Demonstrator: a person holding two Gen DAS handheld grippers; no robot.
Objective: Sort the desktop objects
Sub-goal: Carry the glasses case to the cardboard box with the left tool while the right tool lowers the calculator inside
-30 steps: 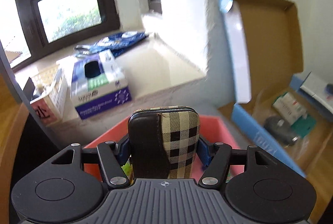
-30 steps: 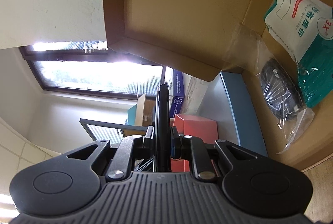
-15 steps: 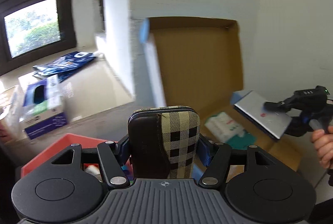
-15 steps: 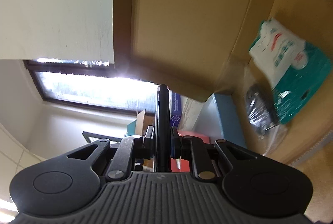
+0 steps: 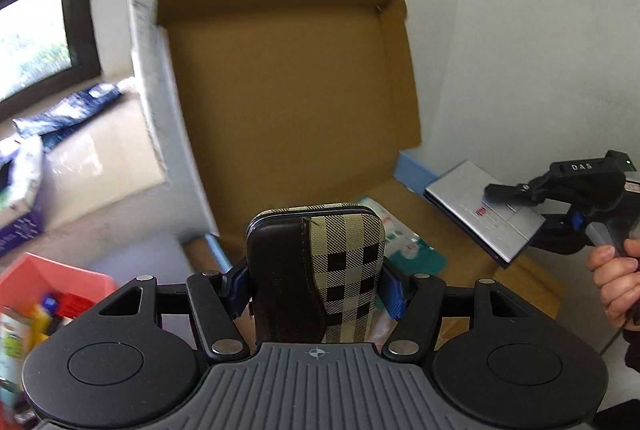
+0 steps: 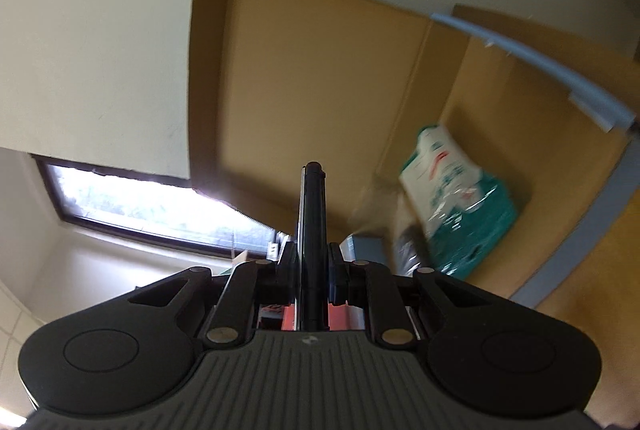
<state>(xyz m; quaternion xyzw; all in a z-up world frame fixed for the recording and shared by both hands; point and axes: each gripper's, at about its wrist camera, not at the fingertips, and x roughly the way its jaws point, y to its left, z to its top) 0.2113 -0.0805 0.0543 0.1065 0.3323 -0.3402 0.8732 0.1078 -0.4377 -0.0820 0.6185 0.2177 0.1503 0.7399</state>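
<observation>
Both grippers loaded, both heading for the open cardboard box (image 5: 288, 102) with its lid flap standing up against the wall. Left gripper (image 5: 316, 282) clamped tight on the plaid case (image 5: 320, 270), held upright between the blue pads, hanging over the near edge of the box. Right gripper (image 5: 516, 190) pinching a flat silver notebook (image 5: 484, 210) by one end, out past the box's right edge and tilted down toward the inside (edge-on and thin as a blade from its own camera, jaws closed hard on it). Already lying on the box floor: a teal and white packet (image 6: 456, 206) toward the back right corner, plus something dark in clear plastic (image 6: 408, 246) just beside it, too blurred to name. Red bin (image 5: 48, 294) off to the left, well apart from all this, stuffed with small bits. Probably mid-carry with the drop into the box next. Best bet for doing it clean: one hand at a time, notebook first since flat stuff sits better at the bottom, lowered flat onto bare cardboard rather than on the packet, released only once close to the floor. Then the case, laid down beside it, not tossed. Worth watching the lid flap and the blue rim on the way in, easy to clip
</observation>
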